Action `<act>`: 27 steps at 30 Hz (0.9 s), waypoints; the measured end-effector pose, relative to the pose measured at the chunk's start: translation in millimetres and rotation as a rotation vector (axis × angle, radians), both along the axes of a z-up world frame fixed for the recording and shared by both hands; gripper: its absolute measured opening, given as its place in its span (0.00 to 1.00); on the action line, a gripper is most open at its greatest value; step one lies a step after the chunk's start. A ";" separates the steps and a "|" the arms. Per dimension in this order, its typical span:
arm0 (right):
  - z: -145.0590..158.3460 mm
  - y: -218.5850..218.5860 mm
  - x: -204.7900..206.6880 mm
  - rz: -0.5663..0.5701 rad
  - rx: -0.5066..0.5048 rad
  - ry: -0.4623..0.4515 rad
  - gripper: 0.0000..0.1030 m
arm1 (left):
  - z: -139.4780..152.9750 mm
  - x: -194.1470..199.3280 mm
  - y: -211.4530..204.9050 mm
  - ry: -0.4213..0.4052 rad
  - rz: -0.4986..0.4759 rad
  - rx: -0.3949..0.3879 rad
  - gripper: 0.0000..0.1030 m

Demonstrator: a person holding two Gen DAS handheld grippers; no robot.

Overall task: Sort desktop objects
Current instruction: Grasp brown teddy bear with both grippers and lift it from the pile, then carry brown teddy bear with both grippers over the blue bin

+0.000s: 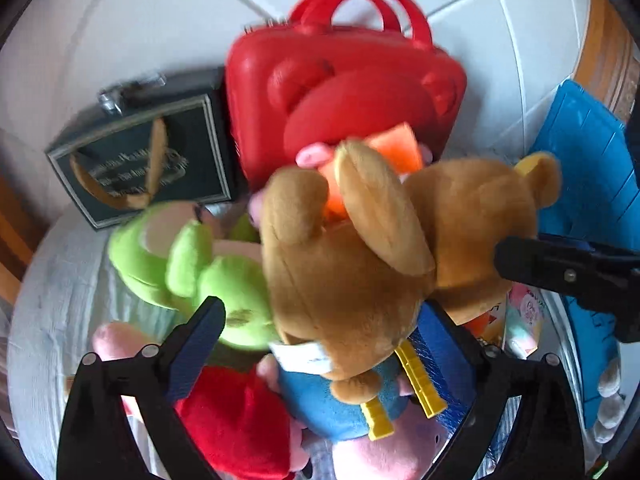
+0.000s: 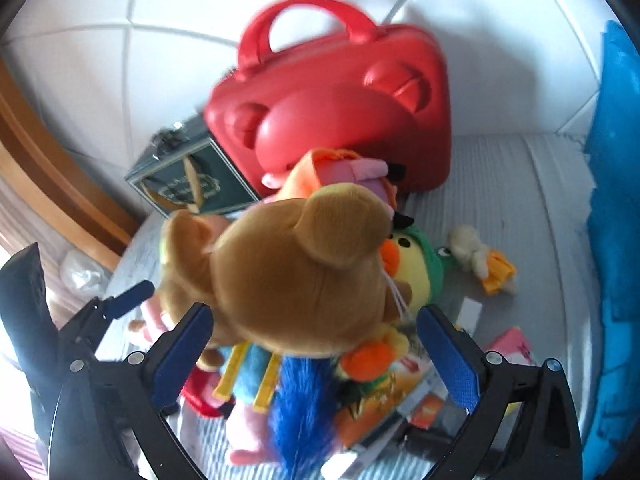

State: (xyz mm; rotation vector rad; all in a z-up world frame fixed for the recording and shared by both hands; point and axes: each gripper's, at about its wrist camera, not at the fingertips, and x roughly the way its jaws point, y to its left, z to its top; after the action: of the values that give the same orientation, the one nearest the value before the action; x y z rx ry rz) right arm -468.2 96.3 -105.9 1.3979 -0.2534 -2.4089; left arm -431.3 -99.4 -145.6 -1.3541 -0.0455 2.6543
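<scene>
Closest in, left tongs spread wide around brown plush bear, pads apparently not pressing, so grip uncertain. Right tongs likewise wide open, straddling same bear's head from opposite side, nothing clamped. Bear straight ahead of both, long axis running roughly rightward in left view; left tongs seemingly nearer. Green plush just beside. Beyond, red case and dark box on desk.

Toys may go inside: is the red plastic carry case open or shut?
Shut: the red plastic carry case stands with both halves together and handles side by side.
</scene>
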 end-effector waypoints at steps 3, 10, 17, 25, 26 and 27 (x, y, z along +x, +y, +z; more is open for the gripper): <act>-26.9 -11.7 -19.5 0.037 -0.011 -0.038 1.00 | -16.7 -8.1 6.7 0.011 0.007 -0.039 0.96; -30.9 -24.2 -16.8 0.082 0.040 0.061 0.93 | -6.9 -1.4 14.5 0.114 -0.044 -0.053 0.73; 2.6 -14.6 9.7 0.090 0.008 0.130 0.81 | 25.4 24.2 21.1 0.177 -0.029 -0.061 0.73; 67.9 -0.4 65.0 0.087 -0.054 0.262 0.76 | 104.9 90.3 36.7 0.348 -0.038 -0.084 0.73; 78.5 3.0 74.5 0.083 -0.056 0.279 0.75 | 111.5 97.5 39.6 0.362 -0.042 -0.085 0.73; 85.5 5.7 81.9 0.081 -0.057 0.290 0.75 | 120.8 107.9 43.4 0.380 -0.044 -0.083 0.73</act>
State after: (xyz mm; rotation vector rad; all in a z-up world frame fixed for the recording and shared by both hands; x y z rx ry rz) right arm -386.3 102.0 -20.4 0.9983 -0.1866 -2.4759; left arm -323.4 -56.0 -24.7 -0.8370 0.1392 2.8521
